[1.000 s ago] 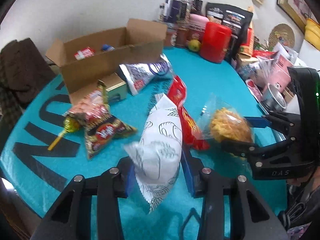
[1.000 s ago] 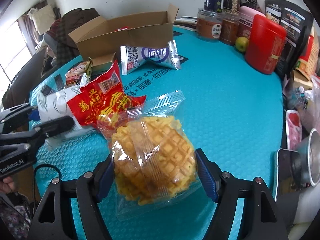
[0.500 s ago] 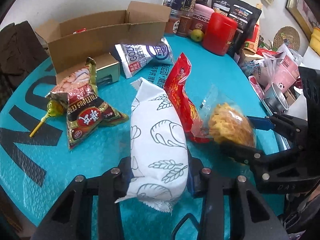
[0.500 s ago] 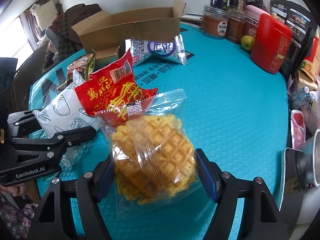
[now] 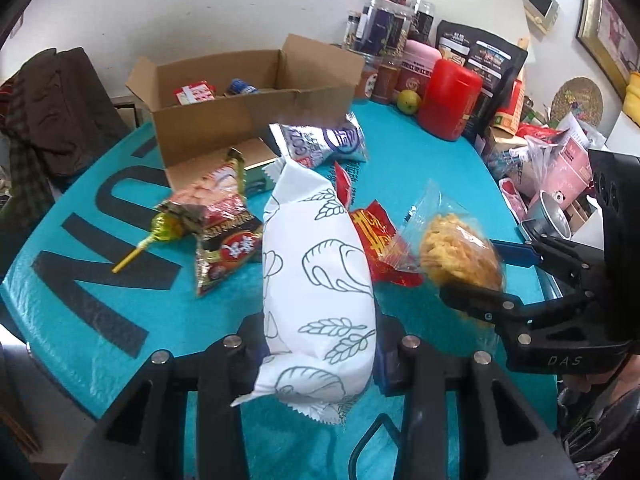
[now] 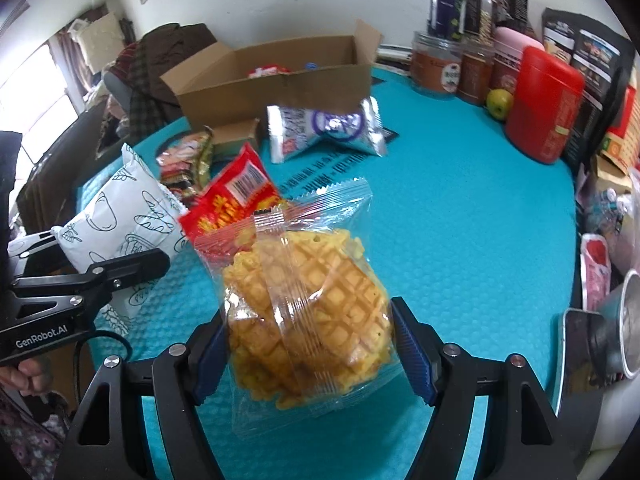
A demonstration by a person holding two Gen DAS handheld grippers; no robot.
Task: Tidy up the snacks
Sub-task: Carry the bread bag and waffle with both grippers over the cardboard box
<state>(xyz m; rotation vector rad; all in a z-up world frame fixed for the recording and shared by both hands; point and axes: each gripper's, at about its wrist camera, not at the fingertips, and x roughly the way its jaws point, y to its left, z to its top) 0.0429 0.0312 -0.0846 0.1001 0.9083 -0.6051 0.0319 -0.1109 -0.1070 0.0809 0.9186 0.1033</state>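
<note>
Teal table (image 6: 460,216): carries loose snacks and an open cardboard box (image 5: 248,96) at the far side.
Left gripper (image 5: 320,356): tilted downward, clamped narrow on a white bag (image 5: 316,280) lifted over the table.
Right gripper (image 6: 308,344): angled down, closed wide around a clear-wrapped waffle (image 6: 308,304).
Red packet (image 6: 236,200): lying between bag and waffle.

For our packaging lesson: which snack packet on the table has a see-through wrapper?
The waffle packet, held in the right tongs. Its wrapper is clear, showing the waffle; the other packets are printed and opaque.
</note>
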